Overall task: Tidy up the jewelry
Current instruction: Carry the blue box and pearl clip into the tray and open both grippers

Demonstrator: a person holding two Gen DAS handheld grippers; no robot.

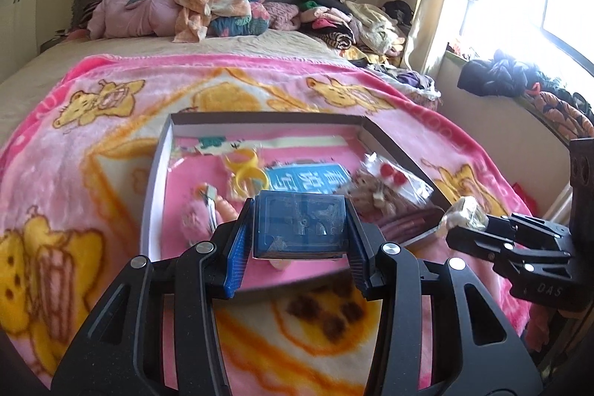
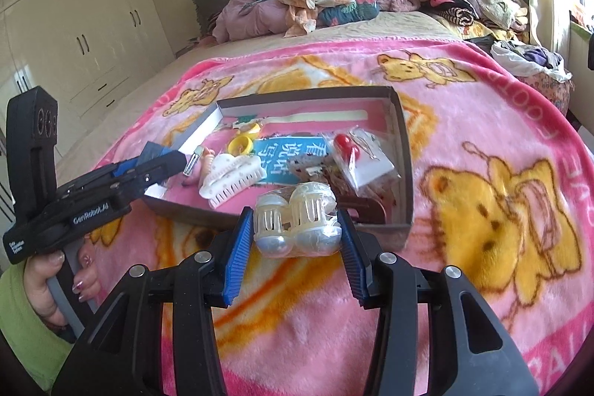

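Note:
My left gripper (image 1: 300, 212) is shut on a flat blue square packet (image 1: 300, 229), held above the near edge of a shallow cardboard box (image 1: 157, 173). My right gripper (image 2: 295, 215) is shut on a clear bag holding two pearl-white ornaments (image 2: 297, 223), just in front of the box's near wall (image 2: 208, 216). Inside the box lie yellow rings (image 2: 240, 143), a white claw hair clip (image 2: 230, 179), a blue card (image 2: 286, 154), a packet with red beads (image 2: 352, 154) and a pink fluffy piece (image 1: 195, 219). In each view the other gripper shows: the right gripper (image 1: 454, 229) and the left gripper (image 2: 174, 160).
The box rests on a pink cartoon blanket (image 2: 464, 143) spread over a bed. Piled clothes and pillows (image 1: 208, 2) fill the bed's far end. A window sill with dark clothes (image 1: 493, 77) runs along the right. A hand in a green sleeve (image 2: 48, 284) holds the left gripper.

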